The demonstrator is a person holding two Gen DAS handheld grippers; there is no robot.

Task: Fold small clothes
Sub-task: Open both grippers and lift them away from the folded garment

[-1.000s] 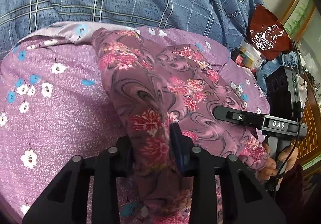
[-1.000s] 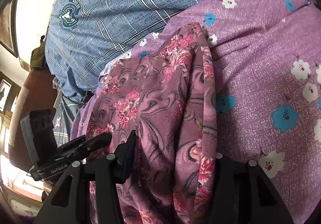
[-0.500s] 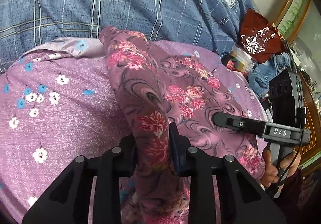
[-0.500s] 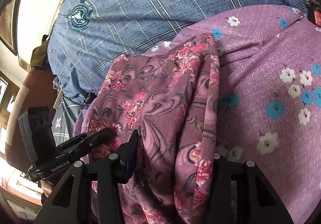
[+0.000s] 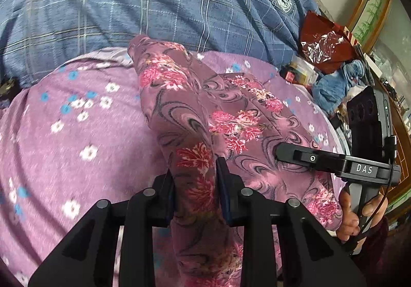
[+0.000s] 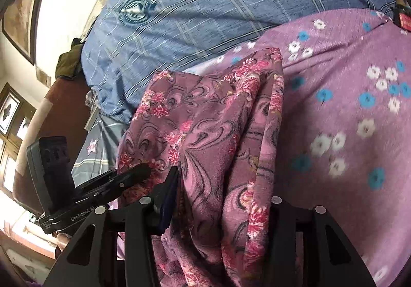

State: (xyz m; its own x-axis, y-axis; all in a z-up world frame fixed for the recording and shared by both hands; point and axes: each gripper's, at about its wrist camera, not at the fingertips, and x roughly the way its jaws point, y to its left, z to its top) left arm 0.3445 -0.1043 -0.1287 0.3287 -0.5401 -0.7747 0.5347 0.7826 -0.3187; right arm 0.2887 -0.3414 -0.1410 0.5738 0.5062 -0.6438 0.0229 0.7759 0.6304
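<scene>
Left wrist view: the left gripper is clenched on a bunched fold of the floral garment, its dark pads pressing the cloth from both sides. The garment is soft and fleecy, mauve with grey swirls and pink-red flower sprays, and it rises from the pads in a rounded ridge whose far end points toward the blue plaid blanket. It drapes over the purple bedspread, a ribbed, slightly nubbly cloth printed with small white and blue blossoms. The blanket is woven-looking, blue with pale check lines, and bears round crest badges whose lettering is too small to read. To the right of the garment the right gripper reaches in, matte black and angular, with "DAS" in white on its body; a hand grips its handle. Beyond it lies a crinkled, glossy red bag.

Right wrist view: the right gripper grasps a thicker, layered bundle of the same garment, which spills over and hides its right finger. The cloth hangs in heavy vertical folds above the bedspread. Left of the garment, the left gripper's black body shows "GenRobot.AI" in pale letters. The plaid blanket behind carries a triangular emblem.
</scene>
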